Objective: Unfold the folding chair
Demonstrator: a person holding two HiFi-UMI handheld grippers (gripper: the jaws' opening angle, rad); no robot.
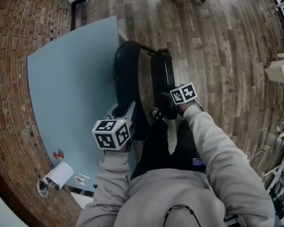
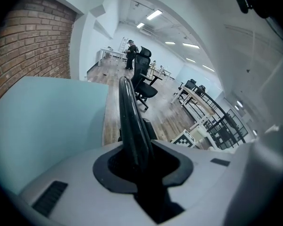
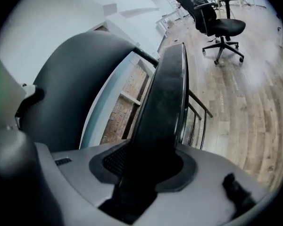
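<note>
left gripper (image 2: 140, 167): fingers (image 2: 106, 173) clenched on the thin rim of the chair's left slab (image 2: 131, 121), seen edge-on and running straight out of the grip
right gripper (image 3: 148, 171): fingers (image 3: 111, 165) clenched on the rim of the right slab (image 3: 162, 102), which looks broader in this grip
folding chair (image 1: 163, 77): stands on the wood floor (image 1: 217, 56) just in front of the person's legs and beside the pale blue panel (image 1: 71, 84). The two slabs meet at the far end and floor shows between them, so it looks part open
frame: thin dark tubes (image 3: 200, 114) behind the right slab
handling: probably rigid throughout, no give. Moderate weight, one person can manage it
surface: smooth and glossy, so the rims may slip under a sideways pull
hold: one rim per gripper near the top works. Spread them apart evenly
risk: tipping toward the panel, binding at the hinge
</note>
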